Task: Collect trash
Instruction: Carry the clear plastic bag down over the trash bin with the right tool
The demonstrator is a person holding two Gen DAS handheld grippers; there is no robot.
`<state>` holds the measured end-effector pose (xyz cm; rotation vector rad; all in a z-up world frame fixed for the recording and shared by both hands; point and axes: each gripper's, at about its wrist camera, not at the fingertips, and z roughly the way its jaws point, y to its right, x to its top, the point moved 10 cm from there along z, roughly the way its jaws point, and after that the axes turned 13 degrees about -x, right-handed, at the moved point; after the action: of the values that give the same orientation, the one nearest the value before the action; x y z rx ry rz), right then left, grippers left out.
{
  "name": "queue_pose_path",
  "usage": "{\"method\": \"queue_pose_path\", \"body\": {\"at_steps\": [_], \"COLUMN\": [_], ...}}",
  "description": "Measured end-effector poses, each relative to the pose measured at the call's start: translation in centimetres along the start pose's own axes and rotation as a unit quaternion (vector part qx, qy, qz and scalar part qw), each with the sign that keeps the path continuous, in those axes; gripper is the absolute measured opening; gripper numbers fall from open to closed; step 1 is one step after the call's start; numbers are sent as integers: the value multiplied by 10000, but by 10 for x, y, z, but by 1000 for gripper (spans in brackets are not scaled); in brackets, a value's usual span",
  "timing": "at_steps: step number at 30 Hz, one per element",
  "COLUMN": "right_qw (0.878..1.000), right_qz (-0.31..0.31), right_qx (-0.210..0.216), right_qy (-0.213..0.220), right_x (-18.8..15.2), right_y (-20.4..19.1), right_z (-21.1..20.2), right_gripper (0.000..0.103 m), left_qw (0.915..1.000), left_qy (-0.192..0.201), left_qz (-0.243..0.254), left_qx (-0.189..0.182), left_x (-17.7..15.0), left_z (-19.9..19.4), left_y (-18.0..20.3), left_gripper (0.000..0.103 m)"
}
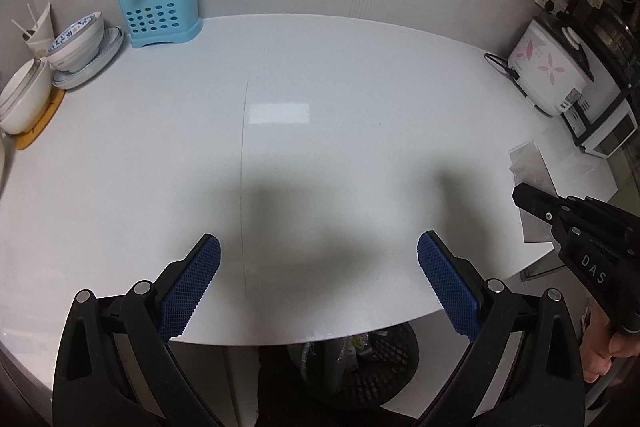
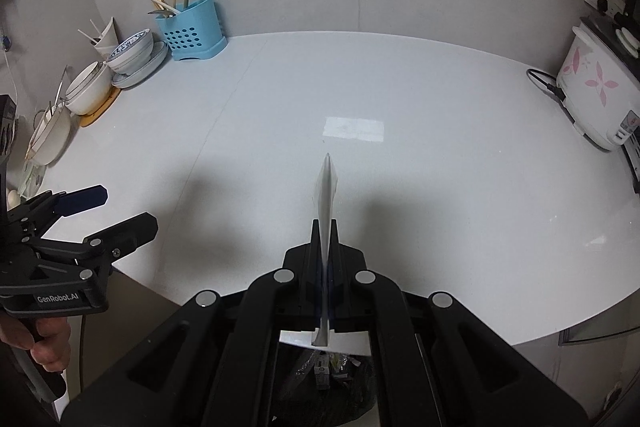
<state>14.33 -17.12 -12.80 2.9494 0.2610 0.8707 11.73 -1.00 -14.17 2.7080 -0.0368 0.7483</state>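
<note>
Black two-finger right tool [image 2: 326, 259] sits closest, its jaws clamped together on a thin, translucent plastic wrapper [image 2: 326, 195] that stands edge-on above the white desk [image 2: 440, 167]. Left tool [image 1: 318, 279], with blue ribbed pads [image 1: 192, 291], hangs spread apart and empty near the desk's front edge. Below that edge: a black mesh waste bin [image 1: 360, 367], lined, some scraps already inside. Desk otherwise bare of litter in both views; bowls, a blue cutlery caddy [image 1: 162, 9] and a flowered rice cooker [image 1: 550, 71] line the back and sides. Judgement: pickup done; what remains is carrying the wrapper over the bin and letting go.
</note>
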Motion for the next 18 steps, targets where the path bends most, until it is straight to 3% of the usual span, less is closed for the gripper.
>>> {"method": "queue_pose_path", "body": {"at_steps": [18], "right_qw": [9993], "right_qz": [-130], "right_qx": [286], "right_qy": [-206], "right_x": [-98], "right_y": [6], "right_z": [-24], "right_gripper": [1], "left_qw": [9998], "left_qy": [-152], "left_qz": [86], "left_qx": [-69], "left_x": [-83], "left_z": [-8], "left_y": [21], "left_gripper": [97]}}
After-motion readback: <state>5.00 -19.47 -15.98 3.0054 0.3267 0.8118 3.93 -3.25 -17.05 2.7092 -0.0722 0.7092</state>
